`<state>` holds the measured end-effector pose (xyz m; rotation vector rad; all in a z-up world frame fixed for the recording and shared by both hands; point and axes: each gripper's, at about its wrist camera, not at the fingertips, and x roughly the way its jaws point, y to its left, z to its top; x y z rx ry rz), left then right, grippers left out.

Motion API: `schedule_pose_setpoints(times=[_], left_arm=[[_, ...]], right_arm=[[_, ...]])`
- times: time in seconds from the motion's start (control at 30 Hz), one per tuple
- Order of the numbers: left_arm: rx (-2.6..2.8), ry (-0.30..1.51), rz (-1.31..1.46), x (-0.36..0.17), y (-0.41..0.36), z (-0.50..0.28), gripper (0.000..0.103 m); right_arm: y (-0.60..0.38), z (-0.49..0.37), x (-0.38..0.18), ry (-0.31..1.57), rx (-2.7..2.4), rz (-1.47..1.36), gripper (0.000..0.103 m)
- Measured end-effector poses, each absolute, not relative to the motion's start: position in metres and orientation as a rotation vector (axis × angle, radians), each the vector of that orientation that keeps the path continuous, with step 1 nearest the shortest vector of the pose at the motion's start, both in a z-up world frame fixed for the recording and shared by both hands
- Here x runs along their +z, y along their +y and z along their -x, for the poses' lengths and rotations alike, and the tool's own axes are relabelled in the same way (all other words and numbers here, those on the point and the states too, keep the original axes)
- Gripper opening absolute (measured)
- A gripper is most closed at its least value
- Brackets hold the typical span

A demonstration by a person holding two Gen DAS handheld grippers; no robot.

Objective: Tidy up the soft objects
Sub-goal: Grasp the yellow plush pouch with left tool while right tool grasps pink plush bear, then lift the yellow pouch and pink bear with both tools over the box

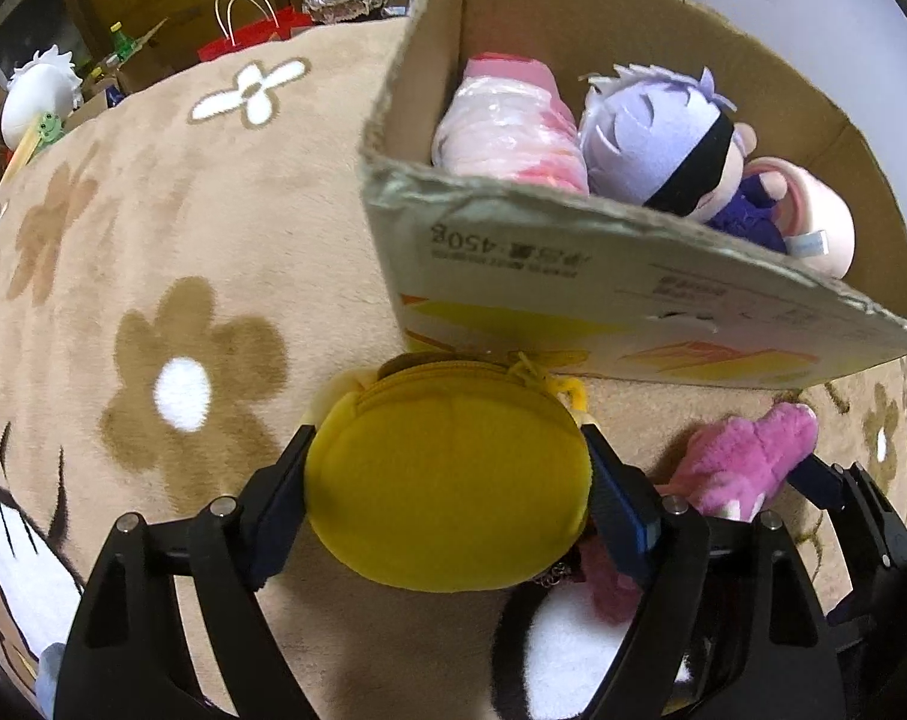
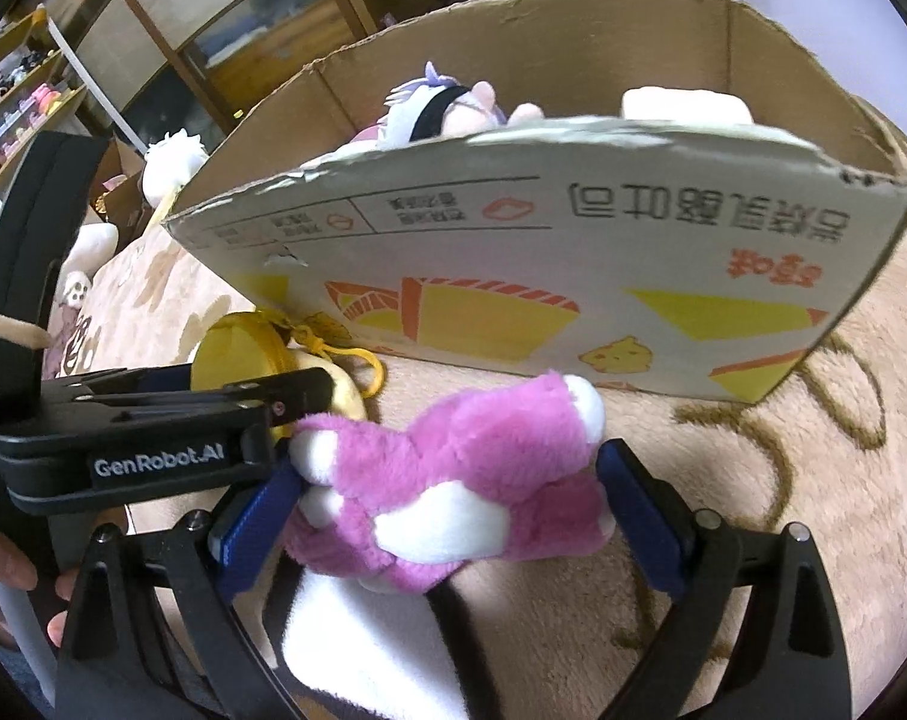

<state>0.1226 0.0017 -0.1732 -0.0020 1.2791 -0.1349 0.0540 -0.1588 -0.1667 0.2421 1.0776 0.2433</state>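
Note:
A round yellow zip pouch [image 1: 447,480] sits between the blue pads of my left gripper [image 1: 447,444], which press on both its sides just in front of the cardboard box [image 1: 633,294]. In the right wrist view my right gripper [image 2: 453,468] is shut on a pink and white plush [image 2: 453,468] low over the blanket, close to the box's printed wall [image 2: 513,252]. The pouch [image 2: 237,348] and left gripper [image 2: 213,408] show at the left there. Inside the box lie a pink wrapped plush [image 1: 507,132], a lavender-haired blindfolded doll [image 1: 657,138] and a pale pink toy [image 1: 819,216].
A tan flower-patterned blanket [image 1: 183,300] covers the surface. A black and white plush [image 2: 357,648] lies under the grippers. A red bag [image 1: 255,36] and a white-haired doll [image 1: 33,102] are beyond the far edge, wooden shelves [image 2: 183,48] behind. A hand [image 2: 9,570] holds the left gripper.

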Motion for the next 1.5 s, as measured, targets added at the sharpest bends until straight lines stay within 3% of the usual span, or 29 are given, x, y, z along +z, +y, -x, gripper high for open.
schedule_pose_setpoints(times=[0.23,0.43,0.53,0.57,0.6,0.7,1.5], left_arm=[[-0.118,1.218,0.036,-0.15,0.014,-0.113,0.082],[-0.085,1.152,0.053,-0.129,0.017,-0.109,0.082],[-0.089,1.126,0.059,-0.117,0.016,-0.102,0.082],[-0.086,1.115,0.055,-0.113,0.015,-0.099,0.082],[-0.084,1.106,0.049,-0.109,0.015,-0.096,0.082],[-0.08,1.082,0.027,-0.098,0.014,-0.087,0.082],[-0.091,0.902,-0.014,-0.051,0.022,-0.047,0.082]], right_arm=[[-0.169,-0.044,-0.157,1.048,0.181,-0.226,0.1],[-0.178,-0.033,-0.143,1.009,0.148,-0.228,0.091],[-0.18,-0.032,-0.143,1.015,0.161,-0.227,0.078],[-0.181,-0.032,-0.145,1.019,0.168,-0.227,0.057],[-0.182,-0.033,-0.144,1.022,0.188,-0.236,0.028],[-0.17,-0.033,-0.137,0.998,0.209,-0.187,0.019],[-0.179,0.002,-0.084,0.844,0.215,-0.22,0.013]])
